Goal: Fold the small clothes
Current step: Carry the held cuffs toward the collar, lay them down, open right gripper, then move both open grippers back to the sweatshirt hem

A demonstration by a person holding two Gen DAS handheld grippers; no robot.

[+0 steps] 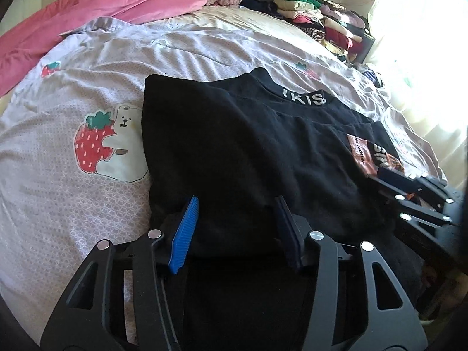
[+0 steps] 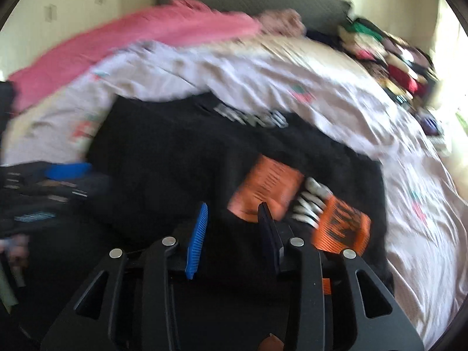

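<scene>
A black T-shirt (image 1: 239,146) with white collar letters and an orange print (image 2: 269,187) lies on the bed. Its left side looks folded over. My left gripper (image 1: 237,207) is open over the shirt's near edge, its blue and black pads apart, with cloth between and under them. My right gripper (image 2: 234,213) is open over the near edge beside the orange print; that view is blurred. The right gripper also shows in the left wrist view (image 1: 409,187) at the shirt's right side. The left gripper shows at the left in the right wrist view (image 2: 52,181).
The bed has a pale sheet (image 1: 73,190) with a strawberry and bear print. A pink blanket (image 1: 87,14) lies at the far left. A stack of folded clothes (image 1: 321,20) sits at the far right, near a bright window.
</scene>
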